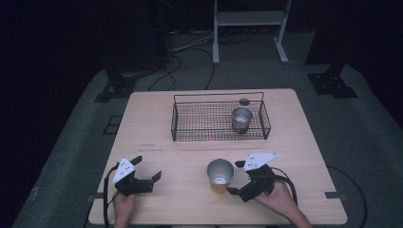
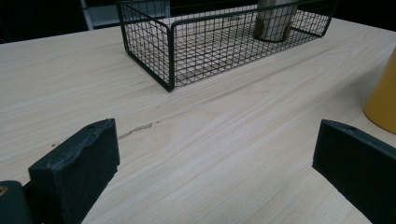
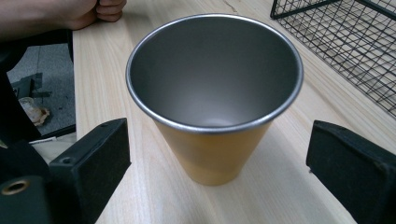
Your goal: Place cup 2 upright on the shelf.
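high view, table: pale wooden table (image 1: 157, 118) with a black wire basket (image 1: 219, 116) toward its far side
high view, basket: a steel cup (image 1: 242, 119) stands upright in the basket's right part
high view, cup: yellow cup (image 1: 220, 175) with a steel inside stands upright on the near part of the table, between the two grippers and closer to the right one
high view, left gripper: left gripper (image 1: 148, 170) sits at the near left, jaws spread, nothing between them, well apart from the yellow cup
high view, right gripper: right gripper (image 1: 236, 177) is just beside the yellow cup on its right, jaws apart and pointing at it
left gripper view: both jaws stand wide over bare wood; the wire basket (image 2: 205, 42) lies ahead with the steel cup (image 2: 275, 21) in it; the yellow cup (image 2: 384, 100) shows at the right edge
right gripper view: the yellow cup (image 3: 219, 154) stands upright and empty ahead of the jaws, which are open on either side of it, neither pad touching it; a corner of the basket (image 3: 350, 42) is at upper right; the person's other hand (image 3: 60, 14) is at upper left
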Demonstrator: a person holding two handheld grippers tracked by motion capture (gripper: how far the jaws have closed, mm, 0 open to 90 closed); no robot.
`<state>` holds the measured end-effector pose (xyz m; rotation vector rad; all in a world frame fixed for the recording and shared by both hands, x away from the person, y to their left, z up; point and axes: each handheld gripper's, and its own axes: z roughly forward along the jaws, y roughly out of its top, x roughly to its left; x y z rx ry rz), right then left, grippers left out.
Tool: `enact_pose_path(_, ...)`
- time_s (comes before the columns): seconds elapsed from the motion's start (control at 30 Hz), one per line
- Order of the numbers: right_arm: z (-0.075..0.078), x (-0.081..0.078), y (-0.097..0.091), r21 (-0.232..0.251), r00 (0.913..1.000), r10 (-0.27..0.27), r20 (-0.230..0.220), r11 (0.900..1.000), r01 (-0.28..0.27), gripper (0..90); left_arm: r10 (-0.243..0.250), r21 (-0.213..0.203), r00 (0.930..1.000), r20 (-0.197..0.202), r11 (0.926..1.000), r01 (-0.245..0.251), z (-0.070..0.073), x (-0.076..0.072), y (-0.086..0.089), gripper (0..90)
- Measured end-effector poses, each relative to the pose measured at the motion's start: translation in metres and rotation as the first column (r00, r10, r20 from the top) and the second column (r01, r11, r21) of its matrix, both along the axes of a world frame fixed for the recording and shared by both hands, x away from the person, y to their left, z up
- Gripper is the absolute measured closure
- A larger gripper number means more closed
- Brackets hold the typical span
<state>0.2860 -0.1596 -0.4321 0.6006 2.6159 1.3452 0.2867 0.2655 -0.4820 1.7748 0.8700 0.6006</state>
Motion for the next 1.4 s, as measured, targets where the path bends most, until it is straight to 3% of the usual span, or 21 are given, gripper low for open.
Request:
enact_pose_path(0.97, -0.006, 0.010, 0.032, -0.021, 0.9999, 0.012, -0.001, 0.9997, -0.012, 2.4, -0.001, -0.001, 1.0000, 0.001, 1.0000, 0.001, 0.000, 0.000, 0.000, 0.0)
enact_pose_path(1.4, -0.004, 0.011, 0.037, -0.042, 0.9996, 0.026, 0.011, 0.9988, -0.026, 12.1, -0.001, -0.001, 1.0000, 0.000, 1.0000, 0.001, 0.000, 0.000, 0.000, 0.0)
